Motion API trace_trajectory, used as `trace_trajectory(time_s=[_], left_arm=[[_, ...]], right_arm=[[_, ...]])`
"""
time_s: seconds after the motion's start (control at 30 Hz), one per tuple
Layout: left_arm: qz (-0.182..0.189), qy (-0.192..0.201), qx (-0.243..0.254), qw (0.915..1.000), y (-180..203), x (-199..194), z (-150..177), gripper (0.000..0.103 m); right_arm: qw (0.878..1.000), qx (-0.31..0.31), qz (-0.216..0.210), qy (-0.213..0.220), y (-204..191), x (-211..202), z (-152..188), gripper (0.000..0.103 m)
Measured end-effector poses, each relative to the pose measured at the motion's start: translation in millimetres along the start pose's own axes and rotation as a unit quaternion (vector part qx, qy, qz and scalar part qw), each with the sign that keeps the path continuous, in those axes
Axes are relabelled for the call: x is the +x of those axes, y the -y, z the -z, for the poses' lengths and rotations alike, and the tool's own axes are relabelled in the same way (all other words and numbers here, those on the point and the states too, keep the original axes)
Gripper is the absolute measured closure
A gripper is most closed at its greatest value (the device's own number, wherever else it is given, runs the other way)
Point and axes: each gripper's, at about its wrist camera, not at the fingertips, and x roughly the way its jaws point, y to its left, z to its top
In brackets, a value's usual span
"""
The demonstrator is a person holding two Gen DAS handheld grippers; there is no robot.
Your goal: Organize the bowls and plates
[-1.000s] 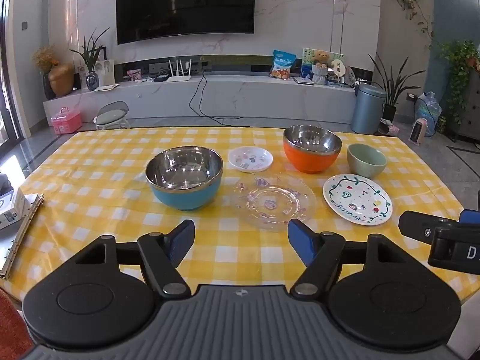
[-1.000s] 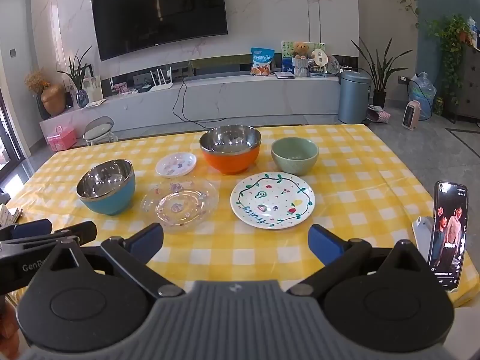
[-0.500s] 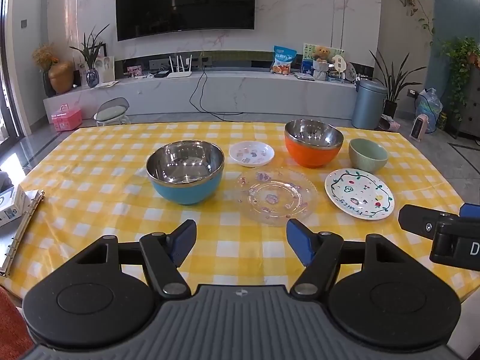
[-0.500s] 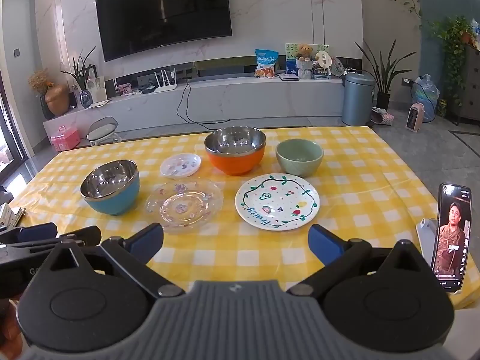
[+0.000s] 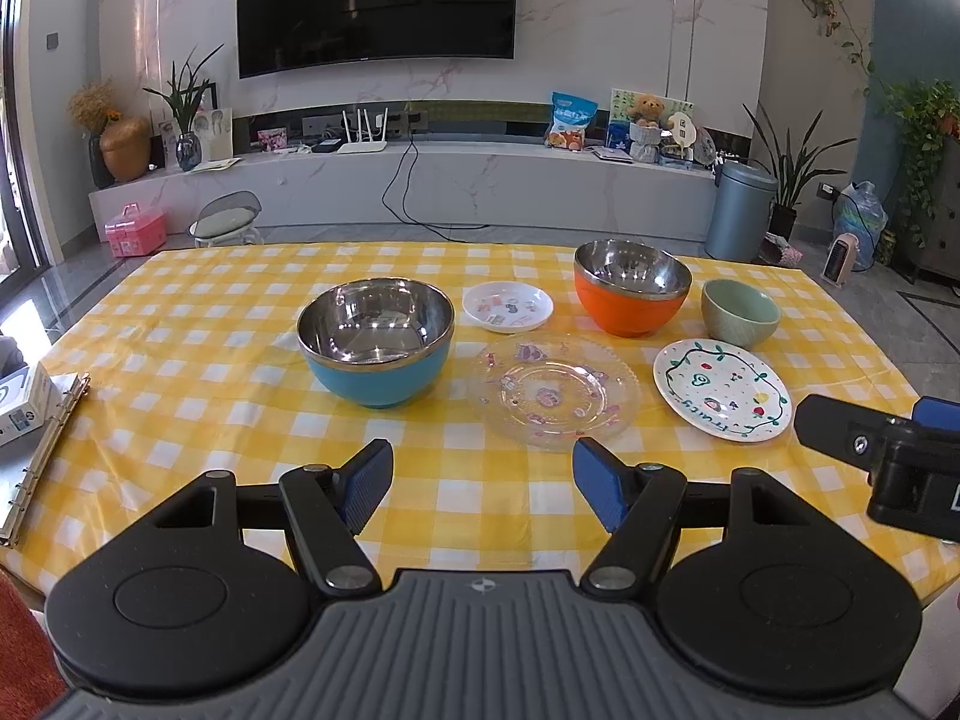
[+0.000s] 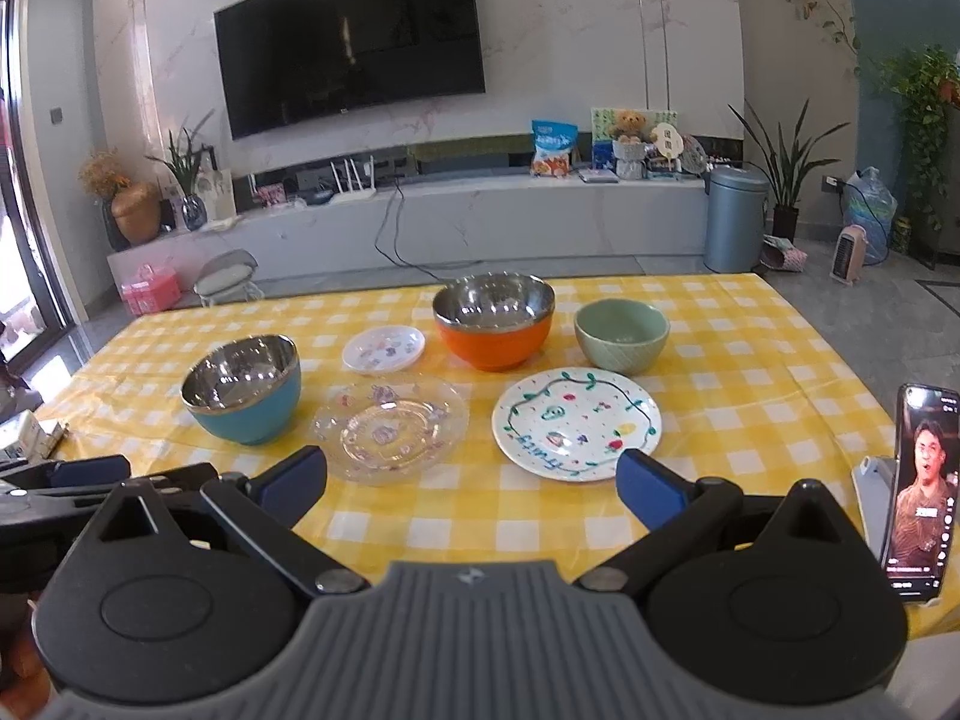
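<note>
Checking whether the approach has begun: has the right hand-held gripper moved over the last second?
Yes. The right hand-held gripper has edged forward and slightly leftward: the painted plate sits lower in its view.

A large black flat-screen television [image 5: 377,3] is hanging on the white marble-veined wall [image 5: 636,18]. A long white marble media console [image 5: 480,183] is running beneath it. A grey-blue cylindrical bin [image 5: 739,210] is standing on the glossy grey tiled floor [image 5: 936,324]. Daylight is entering from the left.
</note>
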Motion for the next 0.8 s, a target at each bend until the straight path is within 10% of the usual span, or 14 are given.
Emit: trace_trajectory(time_s=[0.8], left_arm=[[0.001,-0.002,-0.01,0.9999,-2.6,1.6,2.8,0.022]], right_arm=[[1.0,-0.009,-0.001,0.0,-5.7,4.2,1.2,0.002]])
